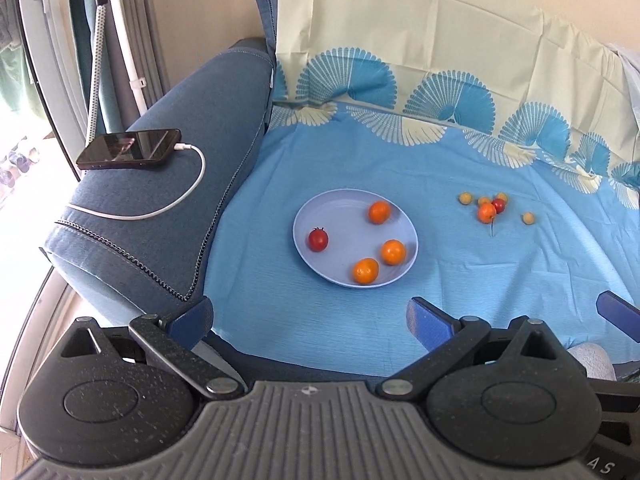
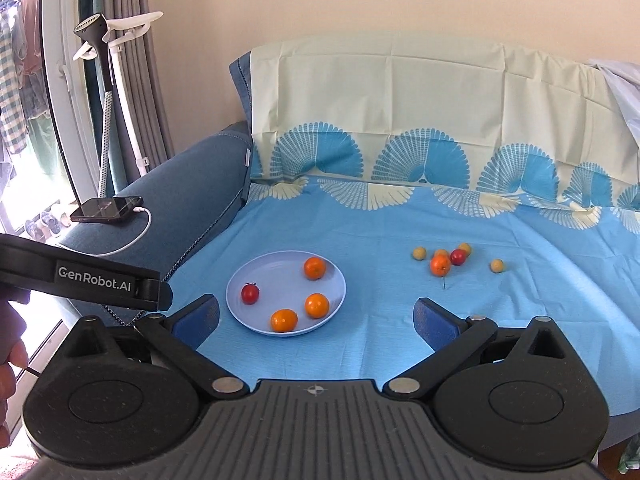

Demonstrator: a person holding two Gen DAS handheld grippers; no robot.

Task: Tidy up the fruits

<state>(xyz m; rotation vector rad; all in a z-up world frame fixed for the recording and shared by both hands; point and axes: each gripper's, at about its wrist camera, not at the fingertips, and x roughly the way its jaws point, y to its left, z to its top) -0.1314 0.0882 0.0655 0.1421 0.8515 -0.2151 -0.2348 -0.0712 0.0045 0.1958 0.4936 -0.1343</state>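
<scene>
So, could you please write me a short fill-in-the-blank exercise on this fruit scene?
1. The plate holds three oranges and one ____.
2. The phone lies on the sofa's ____.
3. The loose fruit cluster lies to the ____ of the plate.
4. The left gripper and right gripper both have ____ jaws.

Missing: tomato; armrest; right; open

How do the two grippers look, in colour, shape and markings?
Both are alike. The left gripper and the right gripper each have blue pads on black textured link arms with silver pivot pins, two round black housings and a grey ribbed centre plate with a small cross mark. The right view shows the left gripper's black bar lettered GenRobot.AI. Both jaws stand wide apart.
</scene>
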